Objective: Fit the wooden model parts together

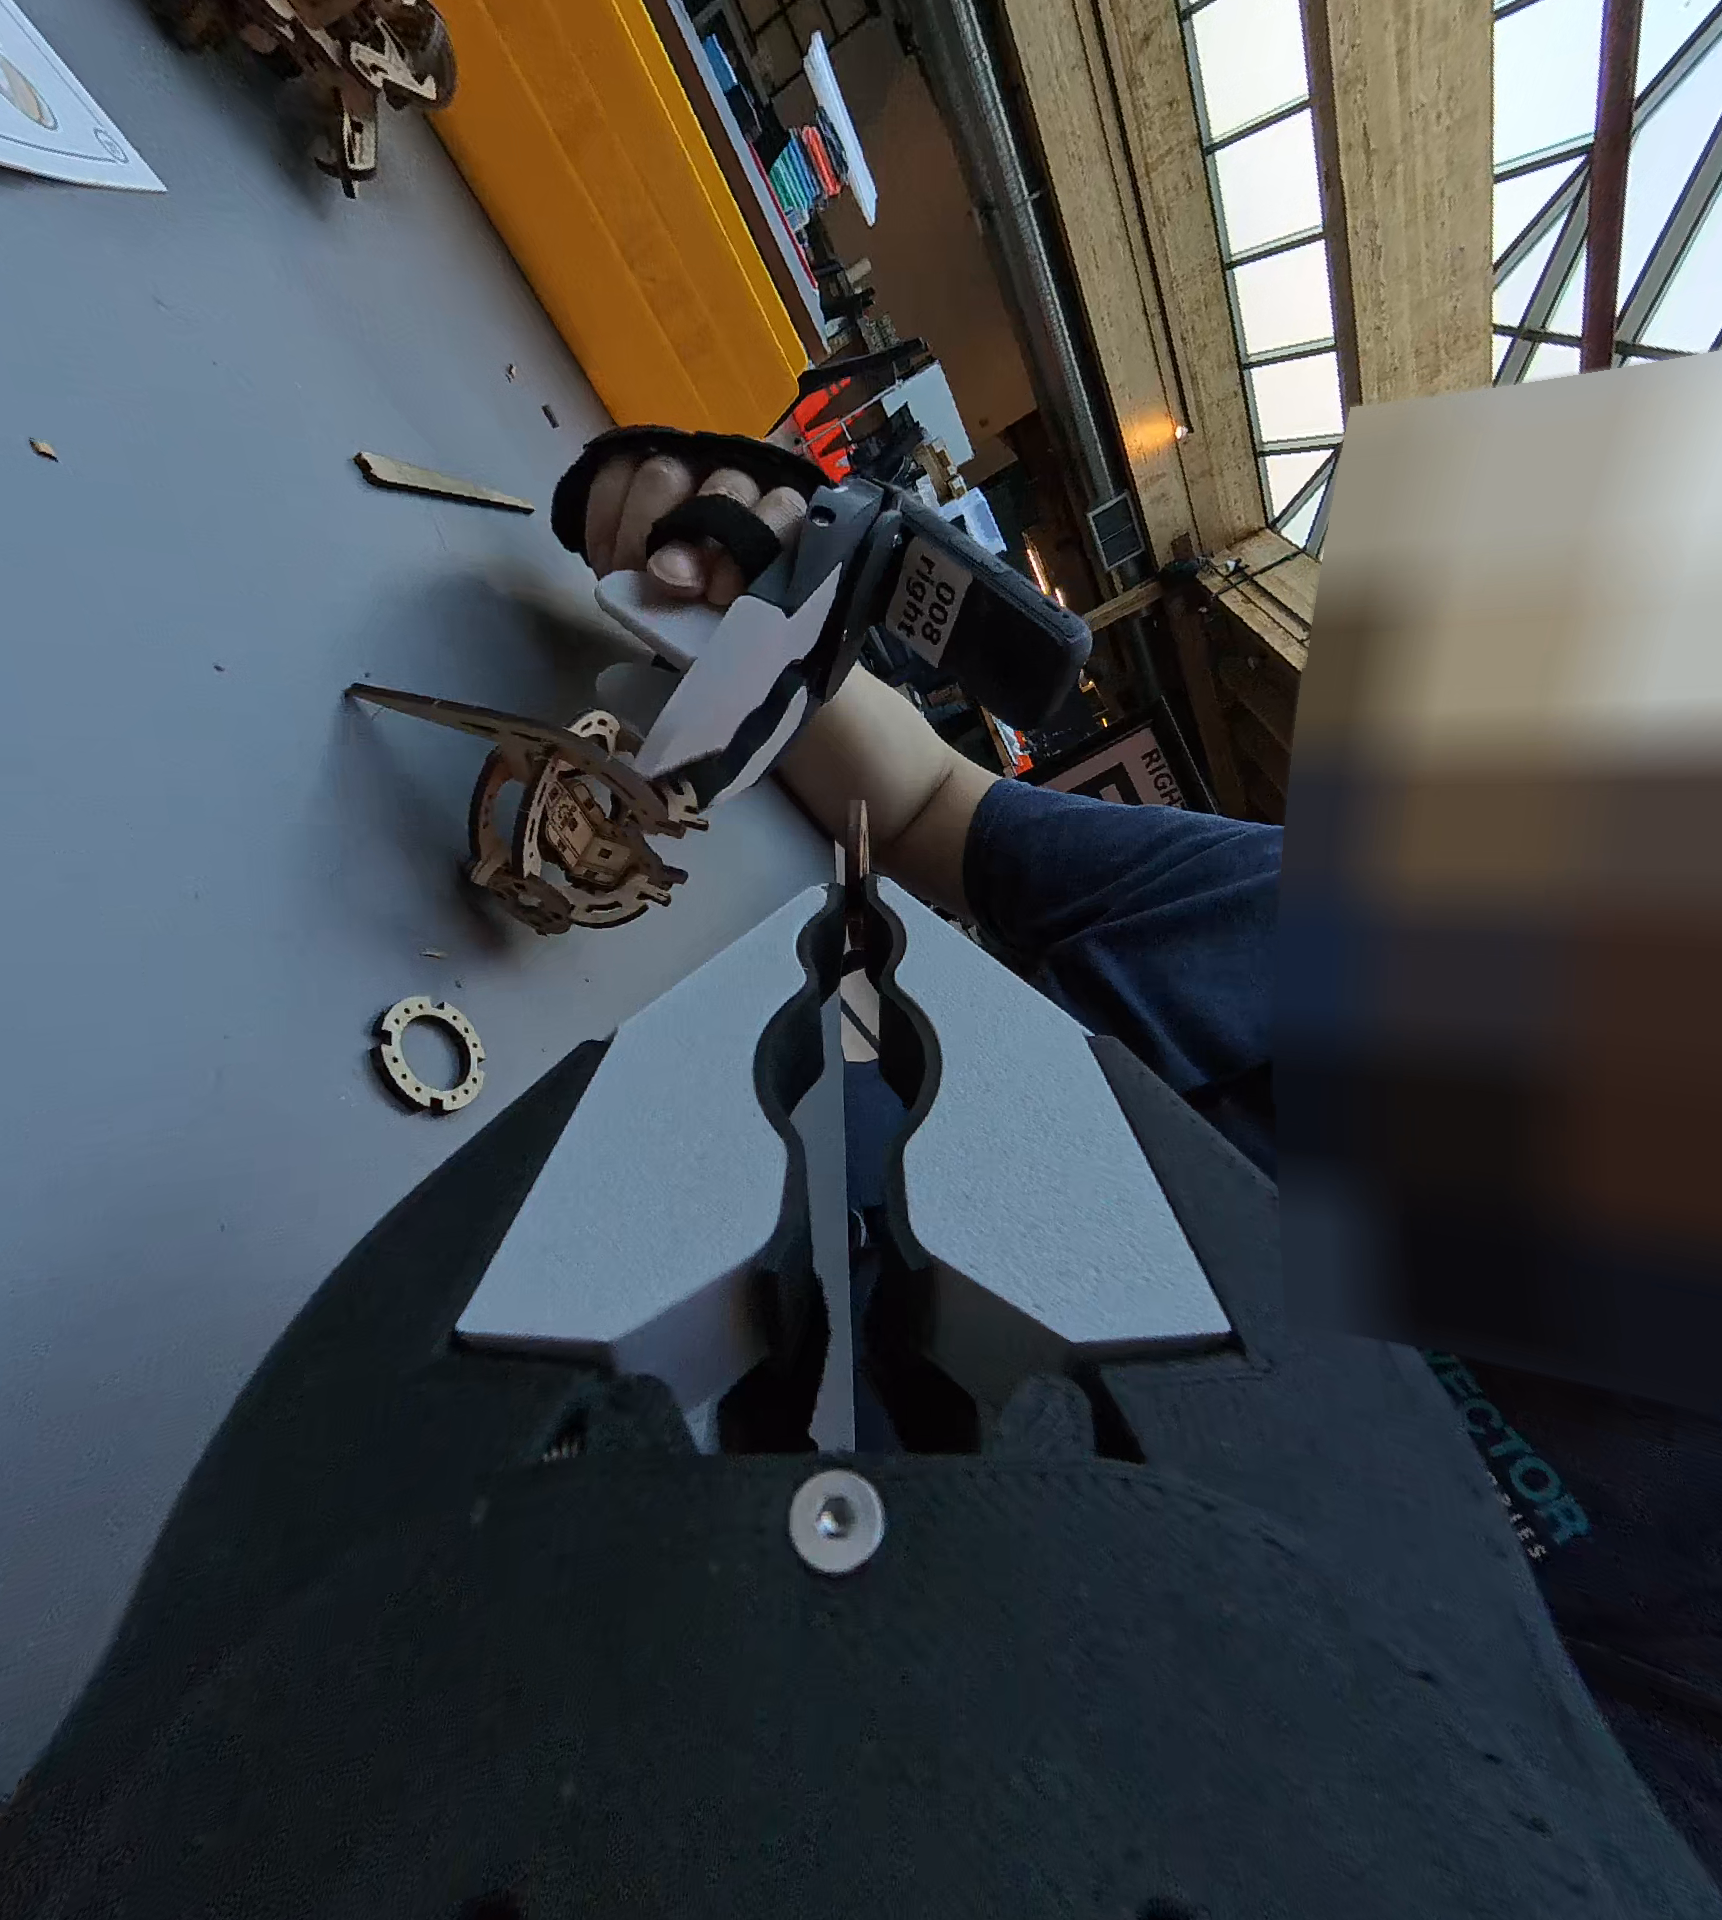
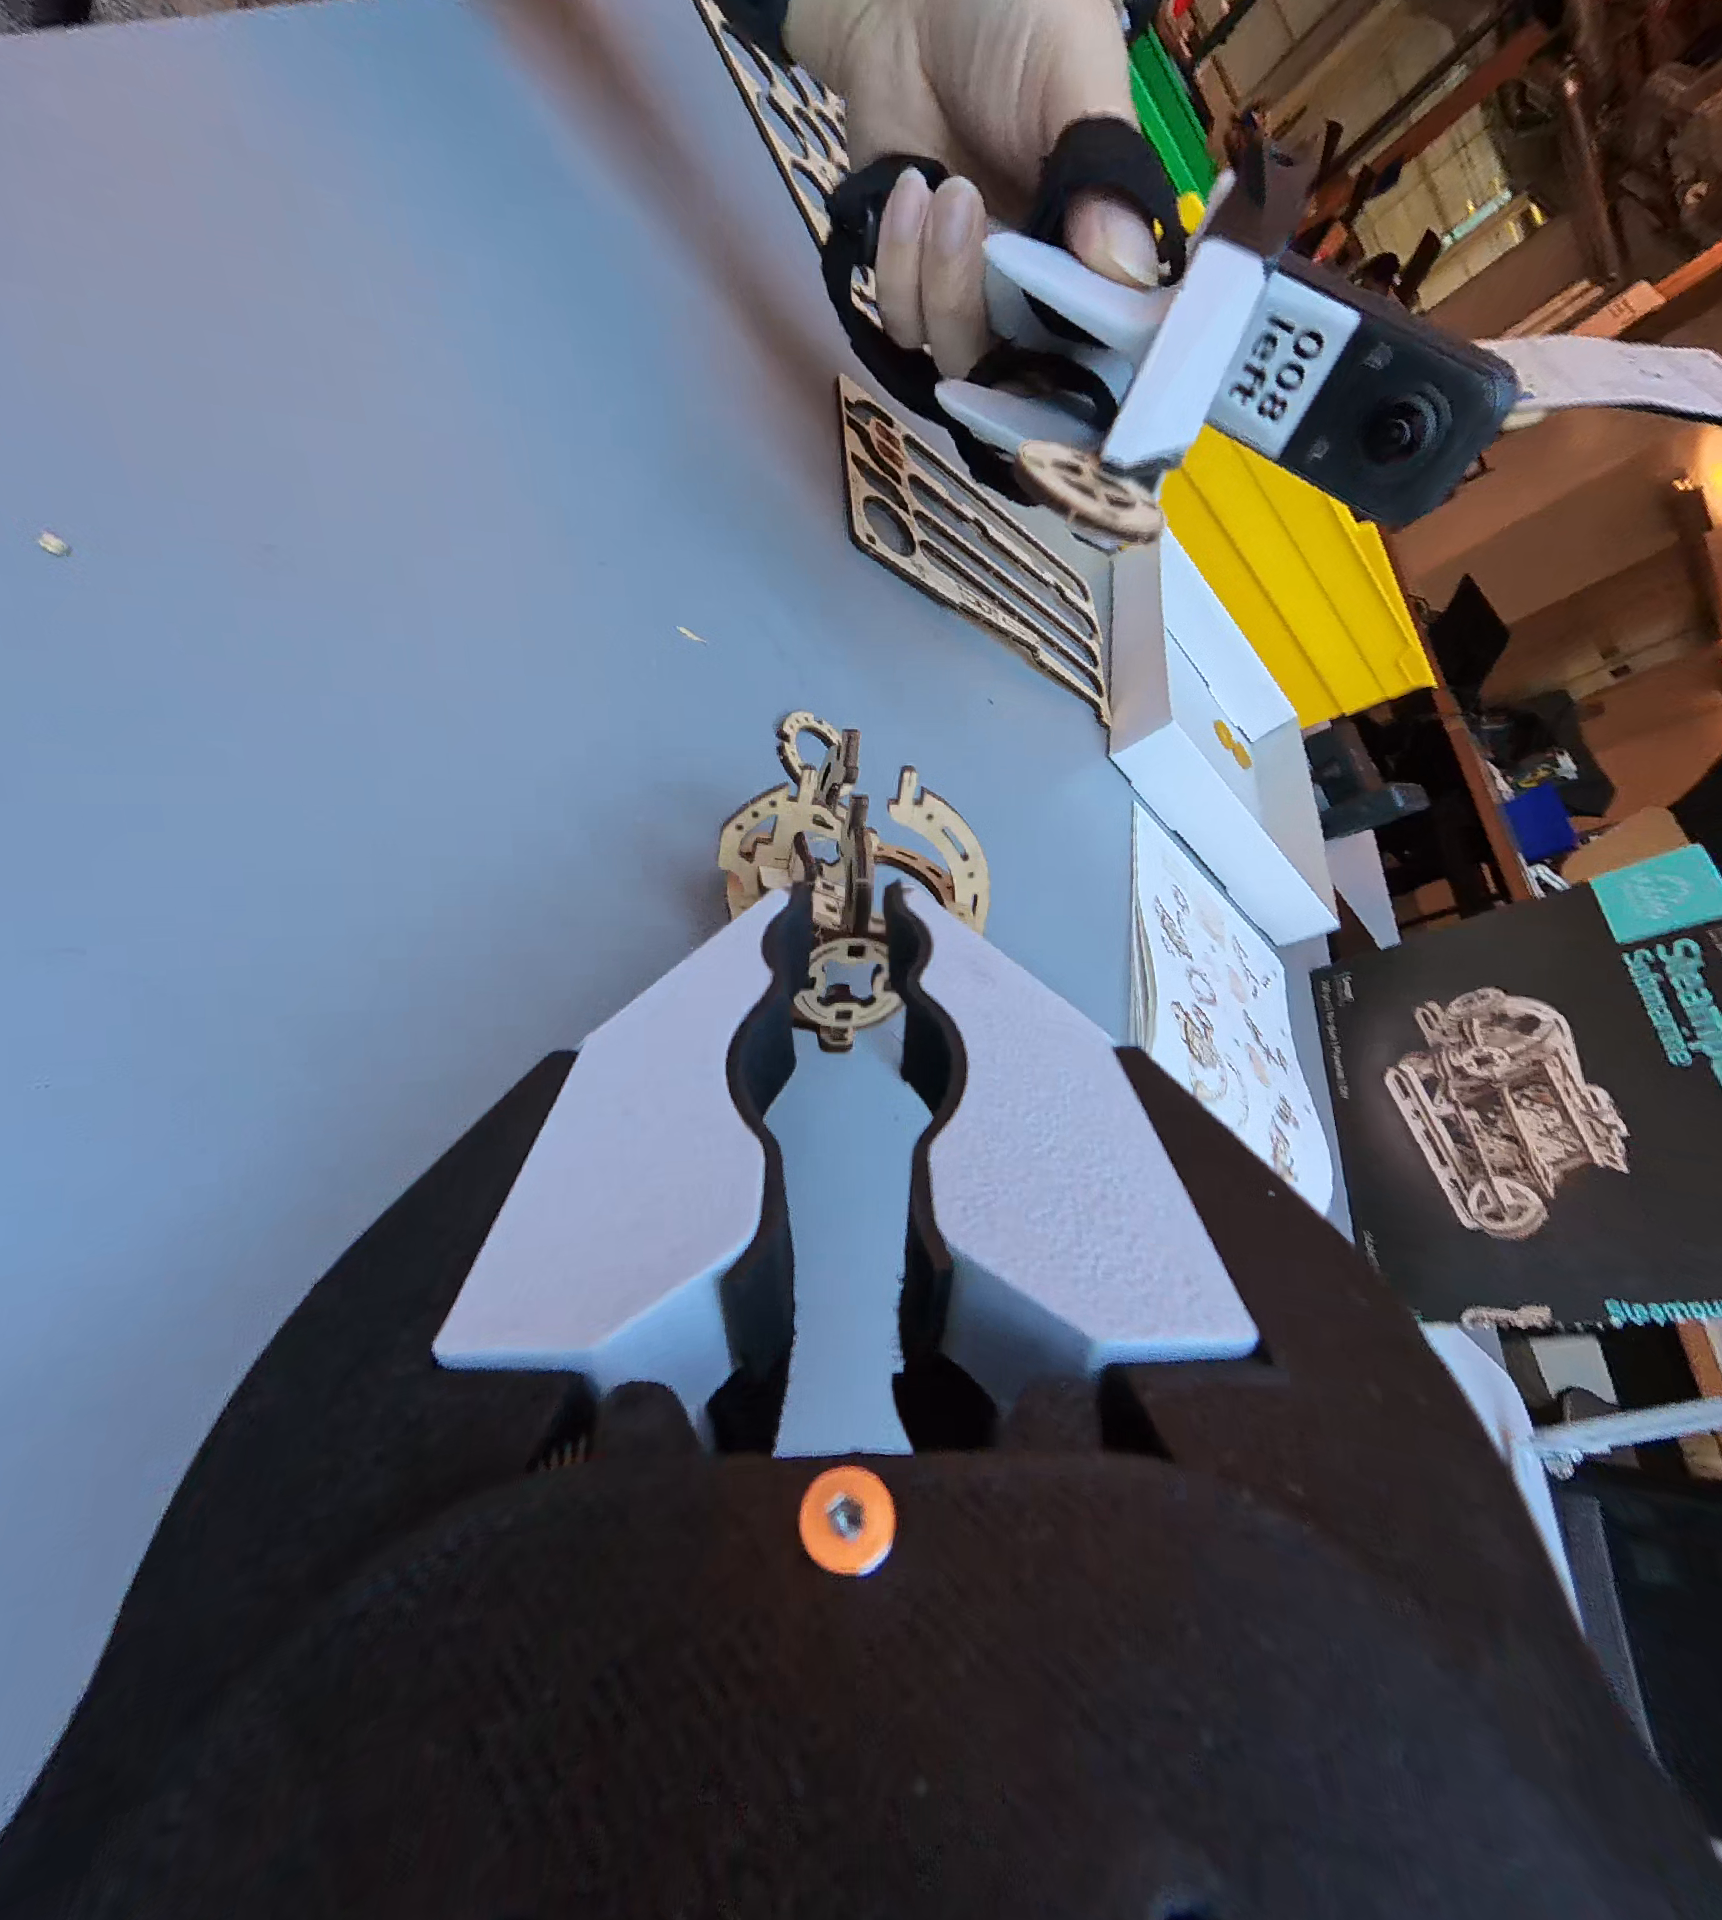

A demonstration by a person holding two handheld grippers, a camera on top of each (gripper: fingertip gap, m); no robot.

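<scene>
One small wooden wheel (image 2: 1085, 494) is clamped edge-on in the left gripper (image 1: 852, 883) and held clear above the counter (image 2: 317, 623), presumably so that it can be brought to the model. The right gripper (image 2: 844, 935) is closed on the half-built wooden assembly (image 2: 852, 862), apparently to steady it on the counter for the fit. Farther out are counted one loose notched ring (image 1: 429, 1052), one wooden strip (image 1: 441, 483), two punched part sheets (image 2: 971, 551) and one black box (image 2: 1563, 1112).

A grey table (image 1: 161, 644) stands beneath tall slanted windows (image 1: 1272, 239), with cluttered shelving (image 2: 1522, 177) beyond.
</scene>
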